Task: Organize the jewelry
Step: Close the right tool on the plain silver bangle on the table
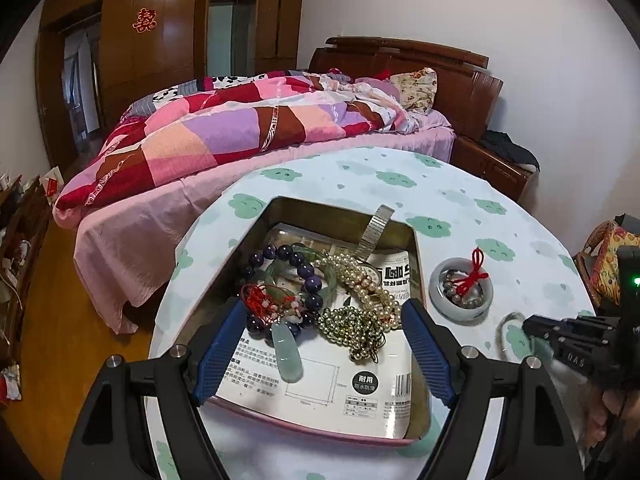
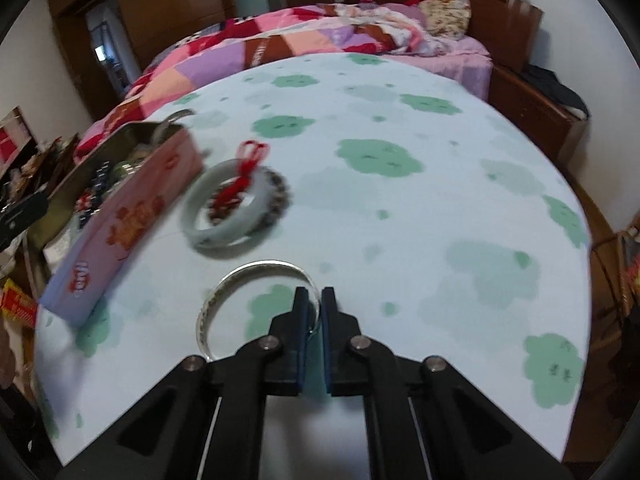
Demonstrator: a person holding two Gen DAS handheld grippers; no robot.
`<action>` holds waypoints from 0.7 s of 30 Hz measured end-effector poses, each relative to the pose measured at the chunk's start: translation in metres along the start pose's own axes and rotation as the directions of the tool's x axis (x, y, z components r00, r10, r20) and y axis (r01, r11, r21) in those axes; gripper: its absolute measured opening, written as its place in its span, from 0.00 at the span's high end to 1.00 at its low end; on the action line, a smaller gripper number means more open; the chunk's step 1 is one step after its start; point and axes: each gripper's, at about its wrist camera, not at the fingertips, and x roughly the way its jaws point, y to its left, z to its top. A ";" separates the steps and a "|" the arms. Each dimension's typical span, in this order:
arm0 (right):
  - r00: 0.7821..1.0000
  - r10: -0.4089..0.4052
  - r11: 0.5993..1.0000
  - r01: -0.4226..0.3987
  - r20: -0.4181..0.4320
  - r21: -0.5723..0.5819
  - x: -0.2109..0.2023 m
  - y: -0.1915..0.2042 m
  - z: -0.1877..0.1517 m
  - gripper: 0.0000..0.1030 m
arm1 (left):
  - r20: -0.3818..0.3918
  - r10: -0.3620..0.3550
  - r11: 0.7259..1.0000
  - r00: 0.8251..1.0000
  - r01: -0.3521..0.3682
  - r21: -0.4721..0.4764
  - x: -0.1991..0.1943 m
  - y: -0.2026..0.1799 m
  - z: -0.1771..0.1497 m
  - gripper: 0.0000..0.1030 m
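An open tin box (image 1: 420,264) on the round table holds a purple bead bracelet (image 1: 304,270), pearl strands (image 1: 360,280), a gold bead chain (image 1: 352,326), a pale jade pendant (image 1: 286,354) and a metal watch band (image 1: 374,228). My left gripper (image 1: 324,344) is open above the box, its blue pads on either side of the jewelry. My right gripper (image 2: 314,300) is shut on a thin silver bangle (image 2: 224,292), held just over the tablecloth; it also shows in the left wrist view (image 1: 506,320). A jade bangle (image 2: 224,232) with a red cord and a grey bead bracelet lies between bangle and box (image 2: 132,208).
The table wears a white cloth with green clouds (image 2: 400,200). A bed with a patchwork quilt (image 1: 224,128) stands behind it, a wooden nightstand (image 1: 492,164) at the right, and cluttered shelves (image 1: 16,240) at the left.
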 end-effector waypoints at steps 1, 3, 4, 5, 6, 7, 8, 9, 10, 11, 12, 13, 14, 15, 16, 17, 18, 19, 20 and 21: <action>1.000 -0.006 1.000 0.006 0.002 0.010 -0.001 -0.003 0.000 0.93 | -0.002 -0.002 1.000 1.000 0.002 0.001 0.000 0.000 0.000 0.23; 1.000 -0.012 0.999 0.012 0.006 0.032 -0.002 -0.011 0.000 0.93 | -0.005 -0.004 1.000 1.000 0.004 0.010 0.000 -0.004 -0.001 0.23; 1.000 -0.017 0.999 0.017 0.008 0.040 -0.003 -0.014 0.000 0.94 | -0.005 -0.004 1.000 1.000 0.004 0.017 -0.001 -0.006 -0.001 0.23; 1.000 -0.023 0.999 0.023 0.010 0.045 -0.004 -0.017 0.000 0.94 | -0.003 -0.005 1.000 1.000 0.005 0.026 -0.002 -0.009 -0.001 0.23; 1.000 -0.027 0.998 0.026 0.013 0.053 -0.004 -0.022 -0.001 0.96 | 0.001 -0.009 0.999 1.000 0.009 0.037 -0.003 -0.014 0.001 0.23; 0.999 -0.033 0.998 0.032 0.014 0.062 -0.004 -0.025 -0.001 0.96 | 0.003 -0.014 0.999 1.000 0.014 0.048 -0.003 -0.019 0.002 0.23; 0.999 -0.041 0.997 0.040 0.015 0.067 -0.005 -0.027 0.000 0.96 | 0.008 -0.023 0.998 1.000 0.022 0.066 -0.004 -0.027 0.004 0.23; 0.998 -0.053 0.996 0.051 0.017 0.074 -0.005 -0.030 0.000 0.96 | 0.012 -0.026 0.997 1.000 0.025 0.079 -0.003 -0.033 0.007 0.23; 0.998 -0.055 0.995 0.053 0.018 0.081 -0.006 -0.032 0.000 0.96 | 0.014 -0.031 0.995 0.999 0.029 0.094 -0.003 -0.041 0.009 0.23; 0.998 -0.055 0.995 0.053 0.019 0.090 -0.006 -0.036 0.001 0.96 | 0.017 -0.046 0.992 0.999 0.043 0.115 -0.003 -0.052 0.012 0.23; 0.998 -0.056 0.994 0.054 0.021 0.093 -0.006 -0.037 0.001 0.97 | 0.022 -0.052 0.990 0.998 0.048 0.130 -0.003 -0.060 0.014 0.23; 0.998 -0.056 0.994 0.054 0.023 0.093 -0.006 -0.038 0.001 0.97 | 0.028 -0.055 0.988 0.998 0.050 0.148 -0.002 -0.069 0.016 0.23; 0.998 -0.054 0.994 0.052 0.026 0.092 -0.006 -0.038 0.001 0.97 | 0.032 -0.061 0.984 0.998 0.055 0.170 -0.001 -0.080 0.017 0.23; 0.998 -0.055 0.995 0.052 0.030 0.089 -0.006 -0.037 0.000 0.97 | 0.029 -0.069 0.981 0.997 0.063 0.184 0.001 -0.088 0.018 0.23; 0.998 -0.057 0.995 0.054 0.034 0.084 -0.006 -0.037 0.000 0.97 | 0.022 -0.083 0.977 0.996 0.077 0.199 0.005 -0.097 0.017 0.23; 0.997 -0.060 0.995 0.056 0.039 0.080 -0.006 -0.036 0.000 0.97 | 0.013 -0.094 0.973 0.995 0.089 0.211 0.008 -0.104 0.017 0.23; 0.997 -0.063 0.995 0.059 0.049 0.075 -0.005 -0.036 -0.001 0.97 | -0.003 -0.104 0.968 0.995 0.102 0.229 0.014 -0.113 0.015 0.25; 0.997 -0.065 0.996 0.062 0.052 0.072 -0.005 -0.035 -0.001 0.97 | -0.014 -0.108 0.964 0.994 0.109 0.242 0.019 -0.119 0.013 0.34; 0.996 -0.066 0.996 0.062 0.052 0.070 -0.005 -0.035 -0.001 0.97 | -0.043 -0.124 0.956 0.991 0.131 0.261 0.027 -0.127 0.011 0.39; 0.997 -0.064 0.996 0.061 0.053 0.070 -0.005 -0.035 -0.001 0.97 | -0.069 -0.137 0.952 0.988 0.151 0.268 0.034 -0.132 0.009 0.49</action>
